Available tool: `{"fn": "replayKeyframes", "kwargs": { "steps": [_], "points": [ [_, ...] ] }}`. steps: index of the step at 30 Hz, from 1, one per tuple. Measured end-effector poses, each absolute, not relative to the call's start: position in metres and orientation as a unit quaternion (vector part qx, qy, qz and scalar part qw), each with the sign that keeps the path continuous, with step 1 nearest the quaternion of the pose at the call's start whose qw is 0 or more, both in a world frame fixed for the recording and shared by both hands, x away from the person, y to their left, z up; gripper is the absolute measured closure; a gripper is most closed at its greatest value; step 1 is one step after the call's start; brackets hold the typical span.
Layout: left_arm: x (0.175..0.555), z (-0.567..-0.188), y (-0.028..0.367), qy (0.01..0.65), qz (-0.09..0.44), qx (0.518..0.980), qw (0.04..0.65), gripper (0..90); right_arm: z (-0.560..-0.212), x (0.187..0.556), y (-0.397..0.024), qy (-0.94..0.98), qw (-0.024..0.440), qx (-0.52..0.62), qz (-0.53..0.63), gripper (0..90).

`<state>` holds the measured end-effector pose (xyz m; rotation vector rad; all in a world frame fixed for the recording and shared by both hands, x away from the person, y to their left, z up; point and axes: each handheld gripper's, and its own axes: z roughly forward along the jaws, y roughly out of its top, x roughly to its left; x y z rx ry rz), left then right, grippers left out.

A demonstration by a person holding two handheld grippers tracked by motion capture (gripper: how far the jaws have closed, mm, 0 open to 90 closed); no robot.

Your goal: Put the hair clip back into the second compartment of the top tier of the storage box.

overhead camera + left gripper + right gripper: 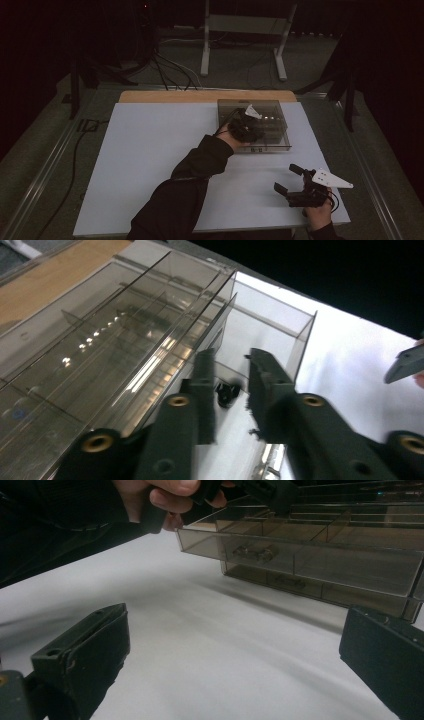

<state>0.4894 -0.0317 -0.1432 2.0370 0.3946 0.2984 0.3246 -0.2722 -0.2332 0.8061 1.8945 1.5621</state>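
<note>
The left gripper (230, 385) has its two black fingers (204, 390) a little way apart, and they hold nothing. A small black part (227, 392) lies just past their tips, inside the see-through brown plastic box with little rooms (272, 125). The right gripper (289, 181) has its fingers (85, 655) spread wide, with nothing between them. It hangs low over the white table (150, 160), near the front right corner, well apart from the box.

Dark lab: cables (170, 70), metal stand (243, 35).
</note>
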Motion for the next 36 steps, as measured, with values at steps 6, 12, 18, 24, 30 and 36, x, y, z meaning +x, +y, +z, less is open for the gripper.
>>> {"fn": "replayKeyframes", "kwargs": {
  "steps": [6, 12, 18, 24, 30, 36],
  "points": [
    [0.488, -0.138, -0.028, 0.163, 0.120, 0.837, 0.508, 61.1, -0.233, 0.325, -0.271, 0.706, 0.274, 0.299, 0.581, 0.0],
    [0.484, -0.134, -0.024, 0.160, 0.120, 0.835, 0.513, 51.7, -0.233, 0.325, -0.272, 0.705, 0.273, 0.300, 0.581, 0.0],
    [0.480, -0.130, -0.019, 0.163, 0.123, 0.829, 0.521, 44.0, -0.233, 0.325, -0.272, 0.705, 0.274, 0.301, 0.581, 0.0],
    [0.475, -0.125, -0.013, 0.162, 0.123, 0.824, 0.528, 38.6, -0.234, 0.325, -0.272, 0.705, 0.272, 0.302, 0.581, 0.0],
    [0.467, -0.119, -0.009, 0.149, 0.126, 0.823, 0.534, 30.8, -0.235, 0.327, -0.273, 0.705, 0.268, 0.303, 0.583, 0.0],
    [0.463, -0.116, -0.009, 0.143, 0.121, 0.825, 0.534, 24.2, -0.235, 0.326, -0.273, 0.705, 0.268, 0.302, 0.583, 0.0]
  ]
}}
